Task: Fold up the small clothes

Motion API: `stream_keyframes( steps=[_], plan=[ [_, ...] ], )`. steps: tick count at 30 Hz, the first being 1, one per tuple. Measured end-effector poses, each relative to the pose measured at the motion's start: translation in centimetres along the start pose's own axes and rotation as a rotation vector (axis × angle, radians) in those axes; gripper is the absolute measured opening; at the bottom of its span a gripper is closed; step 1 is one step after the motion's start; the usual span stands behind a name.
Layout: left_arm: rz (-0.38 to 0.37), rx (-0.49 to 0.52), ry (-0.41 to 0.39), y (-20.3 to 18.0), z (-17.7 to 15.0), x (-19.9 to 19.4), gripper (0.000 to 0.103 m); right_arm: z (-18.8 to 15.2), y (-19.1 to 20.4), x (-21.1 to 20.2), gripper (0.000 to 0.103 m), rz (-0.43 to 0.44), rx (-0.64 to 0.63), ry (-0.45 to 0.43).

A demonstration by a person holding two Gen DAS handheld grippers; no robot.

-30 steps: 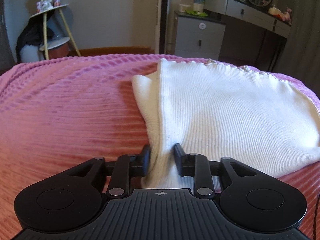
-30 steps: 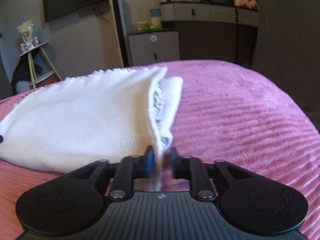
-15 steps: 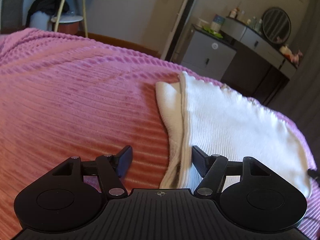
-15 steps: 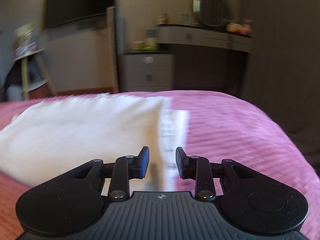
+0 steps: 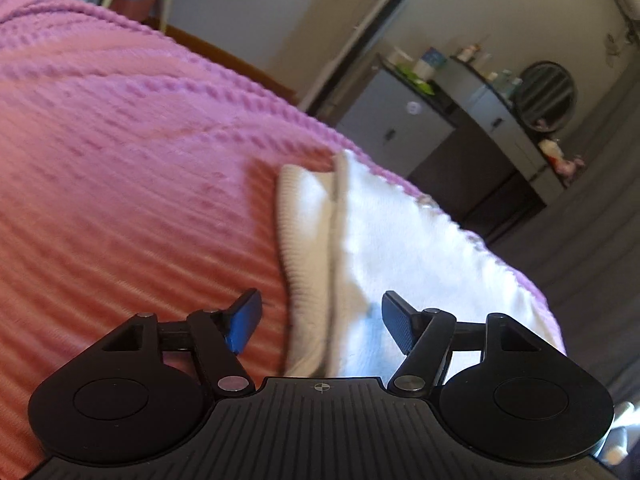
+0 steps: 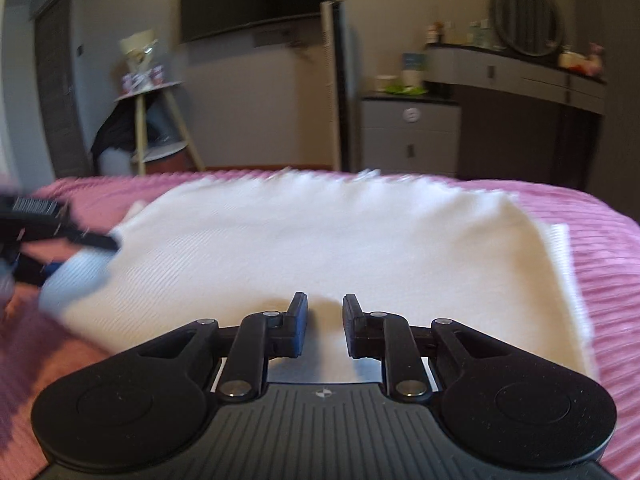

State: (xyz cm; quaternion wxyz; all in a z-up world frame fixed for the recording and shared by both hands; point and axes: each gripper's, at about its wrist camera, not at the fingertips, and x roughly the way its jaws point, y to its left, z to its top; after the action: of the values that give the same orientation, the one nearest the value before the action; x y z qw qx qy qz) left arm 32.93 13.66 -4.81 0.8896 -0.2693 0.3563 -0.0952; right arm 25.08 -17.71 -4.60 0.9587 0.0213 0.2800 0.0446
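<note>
Since a second ago your left gripper has let go of the white knit garment and its jaws have just been opening: they now stand wide, with the folded edge between them but neither pad touching it. Your right gripper has slid from the garment's right edge to its near middle; its jaws opened, then have just been closing, and now stand narrow, a gap showing between the pads with only cloth beneath. The garment lies folded flat on the pink ribbed bedspread, filling the centre of the right wrist view. Your left gripper also shows blurred at the left edge there, at the garment's corner
</note>
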Motion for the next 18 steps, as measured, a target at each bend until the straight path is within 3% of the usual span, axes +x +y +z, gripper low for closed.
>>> stream_keyframes(
  steps=[1,3,10,11,12,13,16,18],
  plan=[
    [-0.005,0.006,0.008,-0.1,0.0,0.0,0.07,-0.3,0.4,0.3,0.019,-0.012,-0.008,0.0],
    [-0.033,0.025,0.019,-0.3,0.1,0.0,0.059,-0.6,0.9,0.6,0.019,-0.025,-0.026,-0.005],
    [-0.061,-0.029,0.074,0.0,0.2,1.9,0.059,-0.7,0.9,0.7,0.019,-0.024,-0.04,0.0],
    [-0.071,-0.04,0.087,-0.1,0.3,2.2,0.051,-0.7,0.9,0.7,0.019,-0.025,-0.044,0.003],
    [-0.077,-0.05,0.109,-0.2,0.3,2.5,0.032,-0.7,0.9,0.7,0.019,-0.025,-0.044,0.003],
    [-0.067,-0.057,0.122,-0.3,0.3,2.9,0.029,-0.4,0.9,0.6,0.019,-0.024,-0.037,0.013],
    [-0.061,-0.065,0.122,-0.4,0.5,3.1,0.029,-0.1,0.8,0.0,0.017,-0.018,0.002,0.006],
    [-0.059,-0.072,0.123,-0.3,0.5,3.4,0.034,0.2,0.9,-0.8,0.017,0.001,0.024,-0.045]
  ],
)
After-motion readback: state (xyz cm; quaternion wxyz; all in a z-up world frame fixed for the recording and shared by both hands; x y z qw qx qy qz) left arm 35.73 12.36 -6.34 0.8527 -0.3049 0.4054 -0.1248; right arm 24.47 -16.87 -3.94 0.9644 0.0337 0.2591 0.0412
